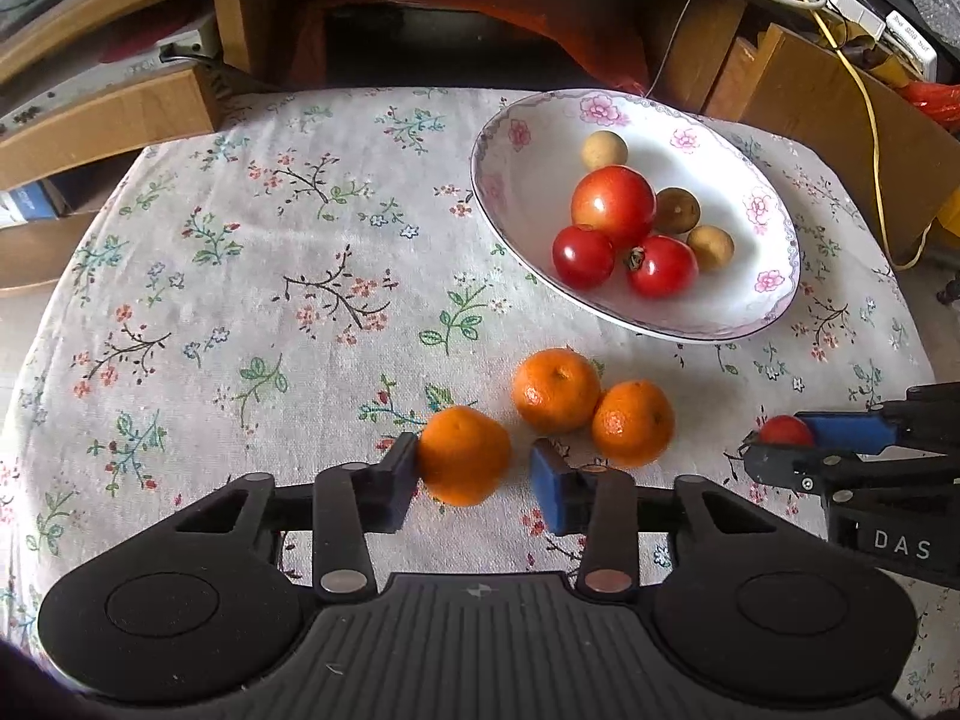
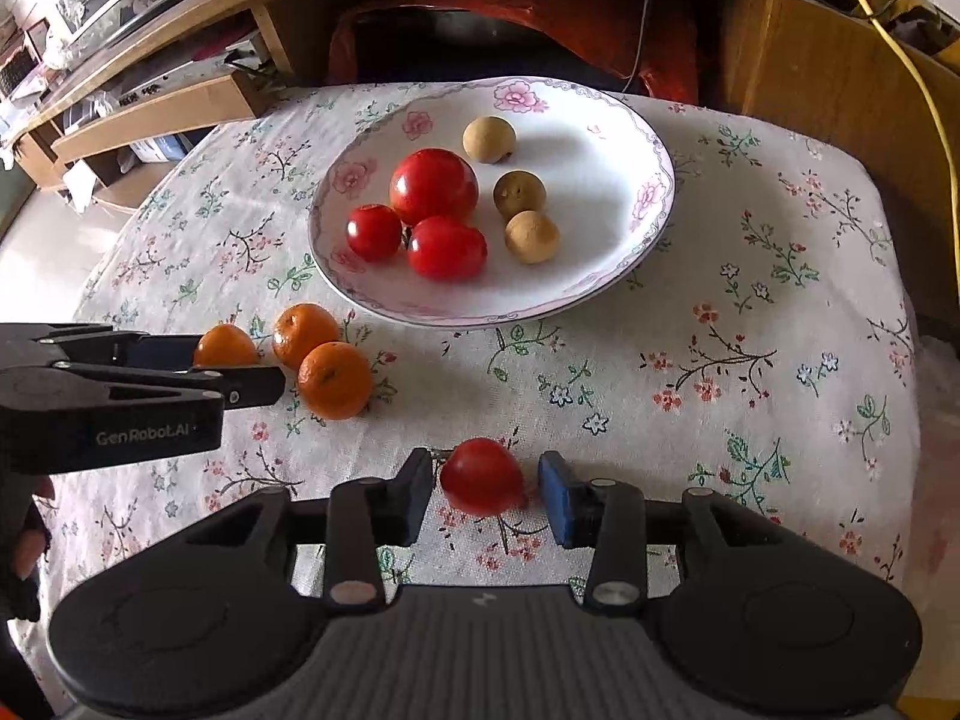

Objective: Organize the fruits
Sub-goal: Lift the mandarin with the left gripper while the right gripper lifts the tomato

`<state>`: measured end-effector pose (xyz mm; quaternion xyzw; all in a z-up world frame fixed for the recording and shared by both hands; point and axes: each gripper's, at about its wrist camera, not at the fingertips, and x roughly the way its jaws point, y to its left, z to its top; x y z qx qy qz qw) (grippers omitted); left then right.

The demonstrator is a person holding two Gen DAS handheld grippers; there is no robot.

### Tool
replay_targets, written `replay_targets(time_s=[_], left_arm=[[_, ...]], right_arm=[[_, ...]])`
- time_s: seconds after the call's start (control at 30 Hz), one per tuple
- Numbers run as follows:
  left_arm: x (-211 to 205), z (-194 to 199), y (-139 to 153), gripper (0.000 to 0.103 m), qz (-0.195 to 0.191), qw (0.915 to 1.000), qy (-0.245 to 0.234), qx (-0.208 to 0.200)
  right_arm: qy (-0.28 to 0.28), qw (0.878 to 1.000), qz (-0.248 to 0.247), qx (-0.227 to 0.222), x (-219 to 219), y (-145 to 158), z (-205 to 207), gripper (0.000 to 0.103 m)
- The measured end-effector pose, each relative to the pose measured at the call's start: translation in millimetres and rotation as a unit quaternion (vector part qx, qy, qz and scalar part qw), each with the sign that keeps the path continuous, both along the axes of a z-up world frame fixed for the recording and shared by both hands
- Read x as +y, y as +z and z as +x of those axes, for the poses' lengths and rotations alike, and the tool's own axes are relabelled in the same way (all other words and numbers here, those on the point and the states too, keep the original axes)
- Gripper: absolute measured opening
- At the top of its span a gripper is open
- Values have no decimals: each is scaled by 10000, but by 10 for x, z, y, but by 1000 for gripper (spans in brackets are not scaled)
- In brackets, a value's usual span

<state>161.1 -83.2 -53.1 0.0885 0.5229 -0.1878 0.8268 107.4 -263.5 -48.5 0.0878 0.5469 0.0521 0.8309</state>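
A white floral plate [image 1: 528,132] [image 2: 600,120] holds three red tomatoes [image 1: 612,204] [image 2: 433,186] and three brown longans [image 1: 605,150] [image 2: 489,139]. Three oranges lie on the cloth in front of it. My left gripper [image 1: 474,474] [image 2: 240,369] is open around the nearest orange [image 1: 463,456] [image 2: 225,347]; the left pad touches it and the right pad stands apart. The other two oranges [image 1: 557,390] [image 2: 334,380] sit just right of it. My right gripper [image 2: 486,489] [image 1: 780,441] is open around a loose red tomato [image 2: 482,476] [image 1: 785,430], with gaps on both sides.
The table has a floral cloth [image 1: 270,276] [image 2: 750,312]. Wooden shelves and a desk [image 1: 120,108] stand behind it. A yellow cable [image 1: 870,120] hangs at the far right. The cloth's edges drop off at left and right.
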Motion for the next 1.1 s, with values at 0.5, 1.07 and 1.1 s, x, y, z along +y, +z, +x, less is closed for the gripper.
replay_targets(time_s=[0.5, 1.07, 1.1], left_arm=[[7, 3, 11, 49, -49, 9999, 121, -4], [1, -7, -9, 40, 33, 10000, 62, -30], [3, -11, -5, 40, 33, 10000, 69, -35]], right_arm=[[191, 9998, -36, -17, 50, 5, -19, 30], [193, 9998, -48, -48, 61, -5, 10, 30], [204, 9998, -51, -51, 70, -5, 8, 30]])
